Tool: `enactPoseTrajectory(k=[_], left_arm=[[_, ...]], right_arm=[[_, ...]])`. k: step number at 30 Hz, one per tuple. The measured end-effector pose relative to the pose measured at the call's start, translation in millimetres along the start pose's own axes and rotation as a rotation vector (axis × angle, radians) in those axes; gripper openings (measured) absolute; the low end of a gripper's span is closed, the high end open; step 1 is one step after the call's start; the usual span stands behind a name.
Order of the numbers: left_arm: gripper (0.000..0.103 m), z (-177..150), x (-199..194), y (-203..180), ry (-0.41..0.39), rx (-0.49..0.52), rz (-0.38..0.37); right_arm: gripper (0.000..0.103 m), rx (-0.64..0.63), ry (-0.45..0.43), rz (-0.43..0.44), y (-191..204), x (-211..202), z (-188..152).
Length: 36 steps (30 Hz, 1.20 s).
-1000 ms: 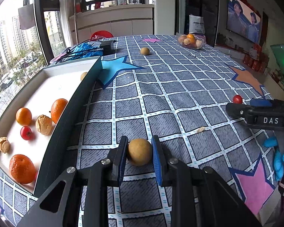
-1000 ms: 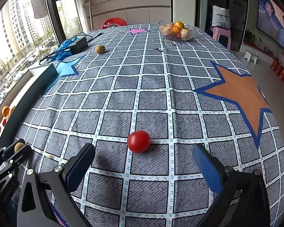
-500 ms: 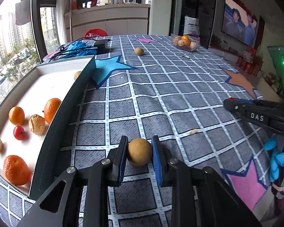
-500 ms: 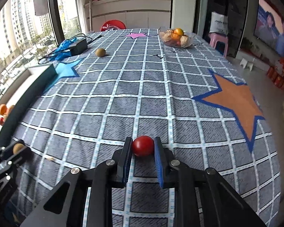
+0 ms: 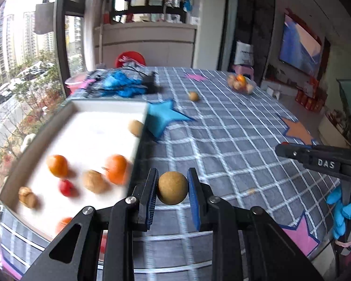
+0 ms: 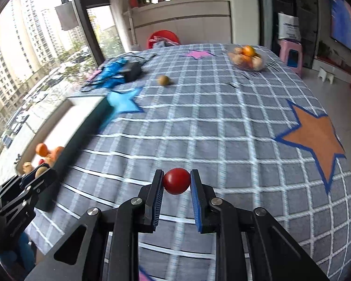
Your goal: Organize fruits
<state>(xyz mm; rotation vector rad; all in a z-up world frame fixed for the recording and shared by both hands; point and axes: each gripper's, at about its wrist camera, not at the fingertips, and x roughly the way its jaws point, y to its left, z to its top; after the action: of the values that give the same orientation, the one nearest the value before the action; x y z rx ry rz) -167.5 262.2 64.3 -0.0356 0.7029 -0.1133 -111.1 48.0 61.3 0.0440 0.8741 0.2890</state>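
I am gripping one piece of fruit in each of my tongs above the table's grey checked cloth (image 6: 222, 121). My left gripper (image 5: 172, 188) is clamping a round tan fruit (image 5: 172, 188) between its blue-lined pads, both pads pressing on its sides, just to the right of the white tray (image 5: 105, 107). My right gripper (image 6: 177, 181) is pinching a small red tomato (image 6: 177, 181) the same way, jaws drawn in tight on it, clear of the cloth.

The tray is lying along the window side of the table, its dark wall facing the cloth. Inside it are resting several oranges (image 5: 116, 168), a walnut (image 5: 95, 181), a small red fruit (image 5: 66, 187) and another tan fruit (image 5: 135, 127) near the far corner; motion blur is smearing all of them. Seen from my left wrist, my gloved right hand (image 5: 346, 213) is showing at the frame's right edge beneath the other tool.

Farther out, a lone tan fruit (image 6: 163, 79) is sitting on the cloth by itself, well apart from a clear bowl (image 6: 248, 58) heaped with more fruit near the far edge. A blue star (image 6: 124, 101) is lying beside the tray's far end, an orange star (image 6: 316, 135) off to the right.
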Motion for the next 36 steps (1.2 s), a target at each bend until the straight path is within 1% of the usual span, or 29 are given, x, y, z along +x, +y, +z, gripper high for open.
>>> enactPoseTrajectory(k=[5, 11, 13, 18, 25, 36], left_arm=[[0.028, 12.5, -4.9, 37.1, -0.017, -0.020, 0.078], [0.027, 21.2, -2.5, 82.9, -0.014, -0.048, 0.163], [0.027, 21.8, 1.8, 94.8, 0.000, -0.060, 0.177], [0.027, 19.4, 15.1, 119.6, 0.033, -0.092, 0.203], [0.027, 14.0, 27.7, 131.9, 0.059, -0.105, 0.201], [0.027, 13.1, 34.2, 131.3, 0.068, -0.105, 0.199]], right_arm=[[0.024, -0.069, 0.014, 0.088, 54.2, 10.3, 21.9], [0.024, -0.169, 0.044, 0.157, 122.3, 38.5, 42.1], [0.024, -0.199, 0.065, 0.185, 145.1, 52.0, 47.8], [0.024, -0.238, 0.104, 0.218, 182.0, 78.6, 54.1], [0.024, -0.265, 0.139, 0.209, 193.9, 97.7, 51.4], [0.024, -0.302, 0.150, 0.171, 198.2, 101.1, 49.8]])
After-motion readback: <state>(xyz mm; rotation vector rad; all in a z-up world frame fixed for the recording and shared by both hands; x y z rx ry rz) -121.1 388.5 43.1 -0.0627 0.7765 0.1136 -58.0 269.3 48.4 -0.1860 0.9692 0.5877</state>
